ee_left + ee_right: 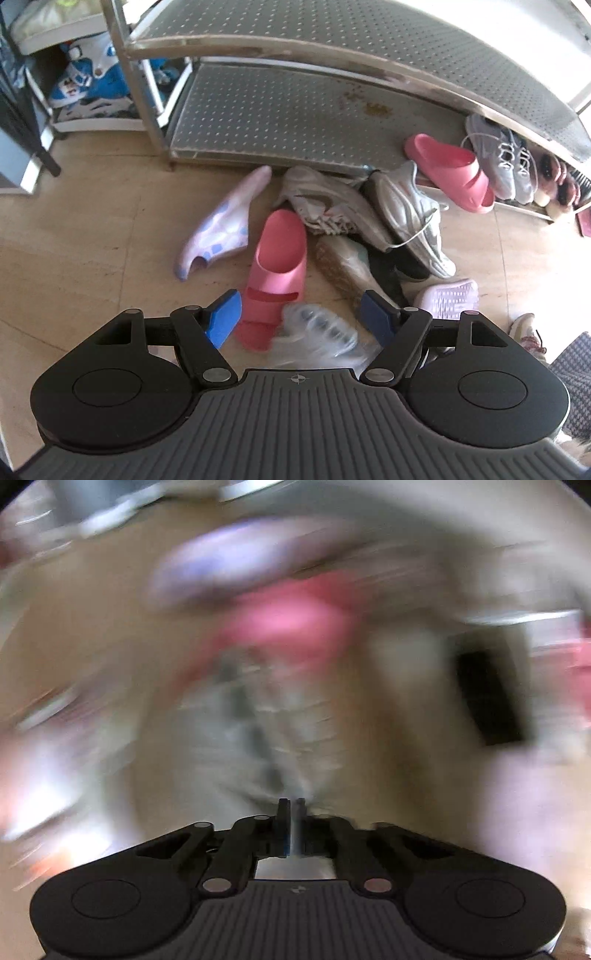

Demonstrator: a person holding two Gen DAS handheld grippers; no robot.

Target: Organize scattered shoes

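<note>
My left fingers (301, 314) stand spread, nothing pinched, over a heap on the beige tiled floor (92, 240): a glossy pink moulded-foam slide (277, 273), a lilac rubbery clog (218, 225), and two silver-grey mesh sneakers (410, 214). A second pink slide (450, 170) lies at the front edge of the perforated steel rack's bottom shelf (295, 110). My right fingers (291, 808) are nearly pressed together; blur hides whether they pinch anything.

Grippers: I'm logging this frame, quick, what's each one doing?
Left gripper: open, holding nothing, above the pink slide.
Right gripper: nearly closed; view too blurred to tell if it holds anything.
</note>
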